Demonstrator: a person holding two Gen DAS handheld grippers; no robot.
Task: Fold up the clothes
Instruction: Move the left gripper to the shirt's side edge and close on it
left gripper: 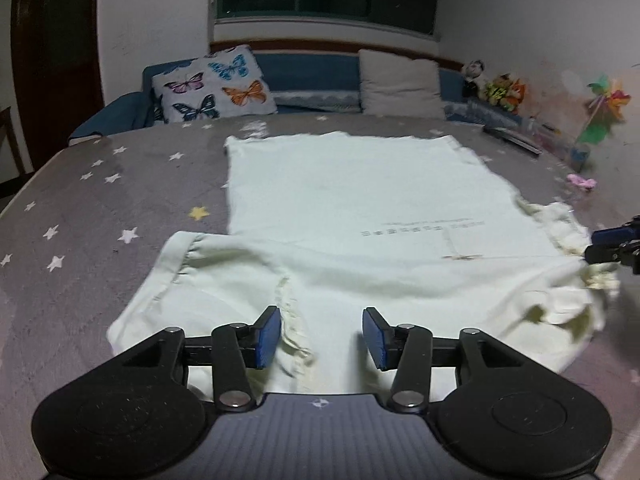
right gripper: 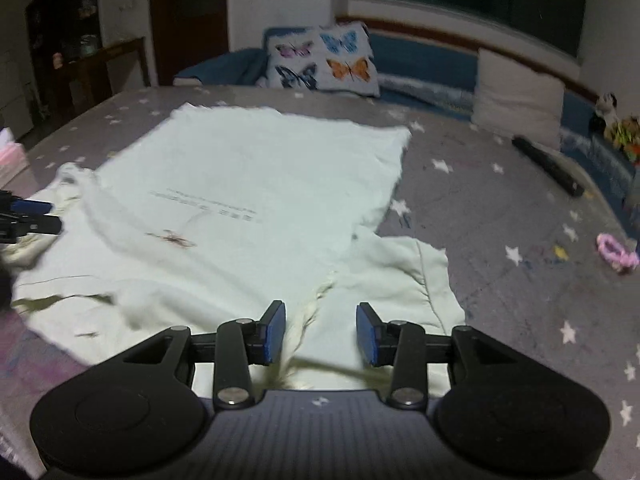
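A pale cream T-shirt (left gripper: 352, 200) lies flat on the grey star-print bed cover (left gripper: 80, 216), hem at the far end and sleeves toward me. It carries faint print lines and a small brown motif (right gripper: 172, 238). My left gripper (left gripper: 322, 336) hovers open over the near shoulder area, a ruffled seam (left gripper: 294, 328) just inside its left pad, and nothing is pinched. My right gripper (right gripper: 320, 332) is open over the other shoulder seam, beside the short sleeve (right gripper: 400, 276). Each gripper shows at the edge of the other's view: right gripper (left gripper: 612, 244), left gripper (right gripper: 28, 216).
A butterfly pillow (left gripper: 216, 86) and a beige pillow (left gripper: 400, 82) lean at the bed's far side. Plush toys (left gripper: 500, 88) and a pinwheel (left gripper: 604, 108) stand far right. A black bar (right gripper: 548, 166) and a pink hair tie (right gripper: 616, 254) lie on the cover to the right.
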